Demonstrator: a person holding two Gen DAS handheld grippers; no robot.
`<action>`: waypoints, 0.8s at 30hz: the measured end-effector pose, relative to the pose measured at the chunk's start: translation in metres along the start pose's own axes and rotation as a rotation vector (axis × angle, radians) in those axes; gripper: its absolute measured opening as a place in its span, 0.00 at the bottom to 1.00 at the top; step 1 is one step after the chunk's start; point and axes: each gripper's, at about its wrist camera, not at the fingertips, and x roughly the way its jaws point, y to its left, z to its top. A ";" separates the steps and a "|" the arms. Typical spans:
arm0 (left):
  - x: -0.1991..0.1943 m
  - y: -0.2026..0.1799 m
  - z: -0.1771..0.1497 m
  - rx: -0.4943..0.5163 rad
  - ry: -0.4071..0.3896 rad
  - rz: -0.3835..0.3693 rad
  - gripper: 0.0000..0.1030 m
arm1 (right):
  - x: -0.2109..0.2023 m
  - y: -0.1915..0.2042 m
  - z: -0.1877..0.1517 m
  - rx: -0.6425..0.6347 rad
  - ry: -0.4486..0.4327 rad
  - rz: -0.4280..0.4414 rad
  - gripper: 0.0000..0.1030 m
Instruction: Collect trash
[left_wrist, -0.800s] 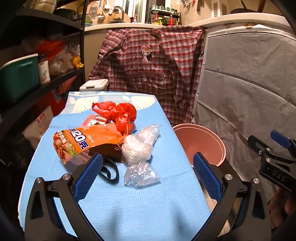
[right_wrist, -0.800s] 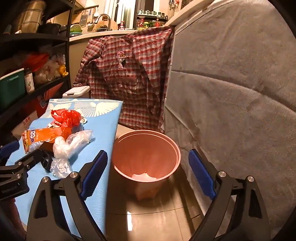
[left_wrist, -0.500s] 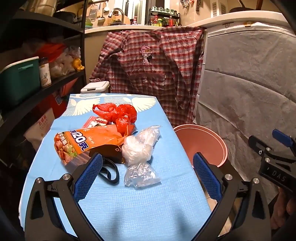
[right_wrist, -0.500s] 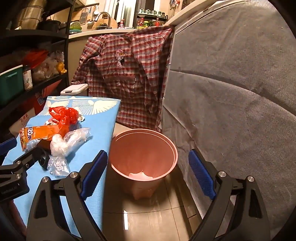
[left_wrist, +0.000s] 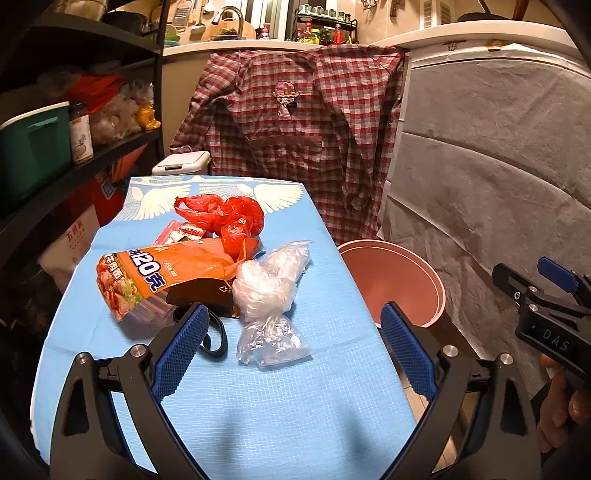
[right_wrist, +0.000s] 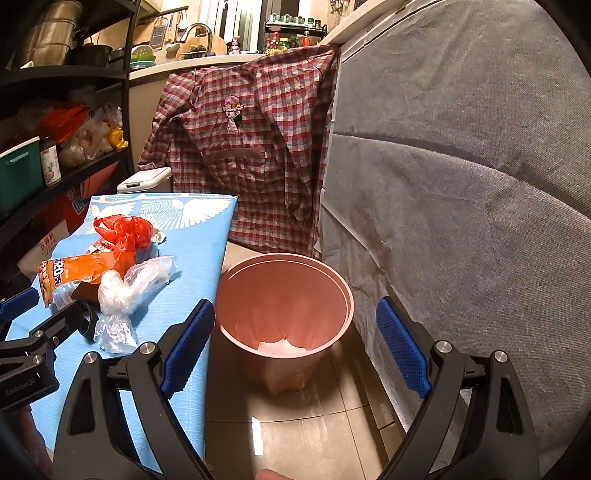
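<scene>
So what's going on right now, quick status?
Left gripper and right gripper open, empty. Trash pile untouched on blue table; pink bin waiting beside it. Nothing blocking.

From your left tool's camera, the pink bin (left_wrist: 399, 280) shows only its upper part; the bench (left_wrist: 258, 406) edge hides its base. A black item (left_wrist: 201, 295) lies mostly under the orange wrapper (left_wrist: 155, 273), so you cannot identify it. Bottles on the far counter are too small to read.
</scene>
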 end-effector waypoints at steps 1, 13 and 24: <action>0.000 0.000 0.000 0.001 0.000 -0.002 0.88 | 0.000 0.000 0.000 -0.002 -0.001 -0.002 0.85; 0.000 -0.002 0.000 0.004 0.000 -0.005 0.88 | -0.002 -0.001 0.003 0.000 -0.009 -0.008 0.84; -0.001 -0.005 0.001 0.007 -0.001 -0.007 0.88 | -0.003 -0.005 0.006 -0.002 -0.018 -0.016 0.81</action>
